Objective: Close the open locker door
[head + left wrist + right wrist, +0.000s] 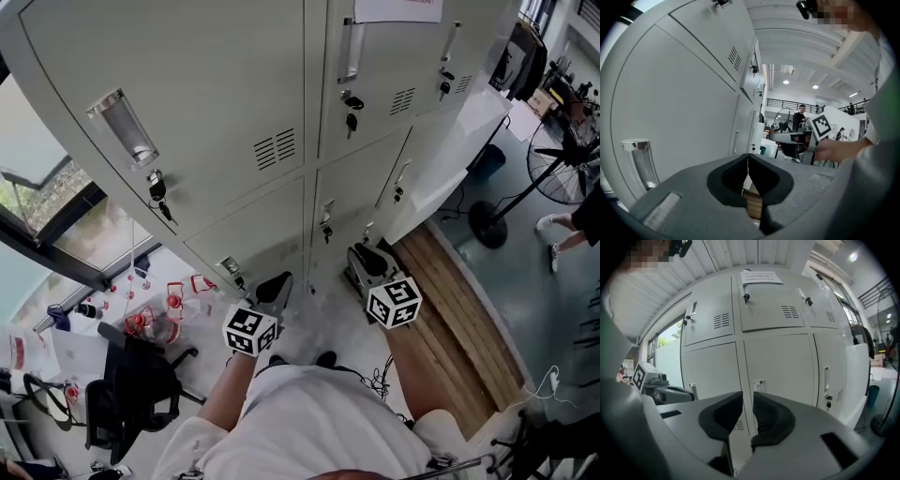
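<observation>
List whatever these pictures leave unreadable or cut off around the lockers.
Paper notice: print too small in the right gripper view; cut by the top edge in the head view.
Keys: markings too small, head view.
Bystander: only legs show, cut by the head view's right edge.
Lockers: no view shows a door plainly ajar.

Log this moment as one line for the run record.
left gripper: shut, empty | right gripper: slightly open, empty | open locker door: far right, untouched | task: pending
</observation>
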`<state>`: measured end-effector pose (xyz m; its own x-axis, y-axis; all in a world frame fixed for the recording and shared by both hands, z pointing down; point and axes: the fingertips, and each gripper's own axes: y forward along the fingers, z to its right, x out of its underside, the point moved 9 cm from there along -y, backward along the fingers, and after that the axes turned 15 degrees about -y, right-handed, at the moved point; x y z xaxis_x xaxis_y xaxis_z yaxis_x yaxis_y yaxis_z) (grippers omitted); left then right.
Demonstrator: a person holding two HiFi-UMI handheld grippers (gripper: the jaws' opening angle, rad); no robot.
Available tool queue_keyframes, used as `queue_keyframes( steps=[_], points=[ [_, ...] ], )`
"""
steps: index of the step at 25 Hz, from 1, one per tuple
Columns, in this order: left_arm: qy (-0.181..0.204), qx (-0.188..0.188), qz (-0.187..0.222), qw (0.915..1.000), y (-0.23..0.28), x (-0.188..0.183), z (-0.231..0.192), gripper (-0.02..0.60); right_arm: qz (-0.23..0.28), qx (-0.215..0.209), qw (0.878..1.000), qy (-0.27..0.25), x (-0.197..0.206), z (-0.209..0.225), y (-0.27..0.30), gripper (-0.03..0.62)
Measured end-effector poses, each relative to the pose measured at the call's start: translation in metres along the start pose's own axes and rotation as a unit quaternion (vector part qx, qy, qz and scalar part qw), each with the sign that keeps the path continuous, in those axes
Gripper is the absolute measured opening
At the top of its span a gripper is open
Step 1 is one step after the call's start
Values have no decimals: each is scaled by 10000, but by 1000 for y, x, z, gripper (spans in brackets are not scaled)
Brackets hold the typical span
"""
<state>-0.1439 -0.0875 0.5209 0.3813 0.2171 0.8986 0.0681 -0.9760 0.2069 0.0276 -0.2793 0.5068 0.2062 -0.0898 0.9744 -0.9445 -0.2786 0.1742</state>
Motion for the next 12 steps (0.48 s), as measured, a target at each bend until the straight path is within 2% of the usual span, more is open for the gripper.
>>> queue_keyframes(
  steps=[12],
  points=[
    [65,506,-13,9987,-12,-14,-1,15,39,561,9983,171,0,-34,-32,18]
  ],
)
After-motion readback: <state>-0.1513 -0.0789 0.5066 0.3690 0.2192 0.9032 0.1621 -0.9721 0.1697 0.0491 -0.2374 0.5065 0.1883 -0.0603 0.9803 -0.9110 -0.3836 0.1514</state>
